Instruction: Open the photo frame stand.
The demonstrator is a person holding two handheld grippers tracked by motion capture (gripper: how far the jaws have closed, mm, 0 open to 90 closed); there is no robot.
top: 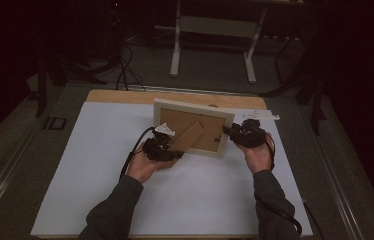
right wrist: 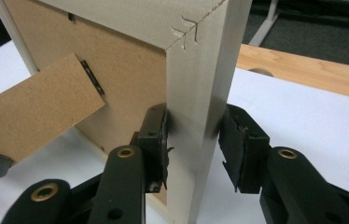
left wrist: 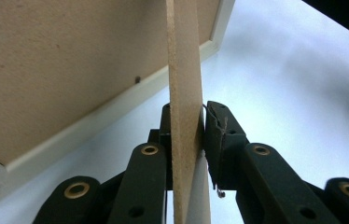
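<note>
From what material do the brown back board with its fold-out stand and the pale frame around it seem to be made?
Brown back board and fold-out stand: probably pressed fibreboard, unpainted and matt; the surface is speckled and the stand's cut edge looks grainy. Pale rectangular picture frame: probably wood or wood composite with a smooth cream finish; a mitred corner joint with staples shows.

One picture frame [top: 193, 127], one fold-out stand [top: 187, 138], two grippers, one white board [top: 100, 165].

– What else is on my screen?
– I see a white sheet [top: 190, 195] covering a wooden table [top: 125, 96]. On the grey floor [top: 210, 82] beyond stands a white stand [top: 215, 25], with black cables [top: 125, 70] far left.
</note>
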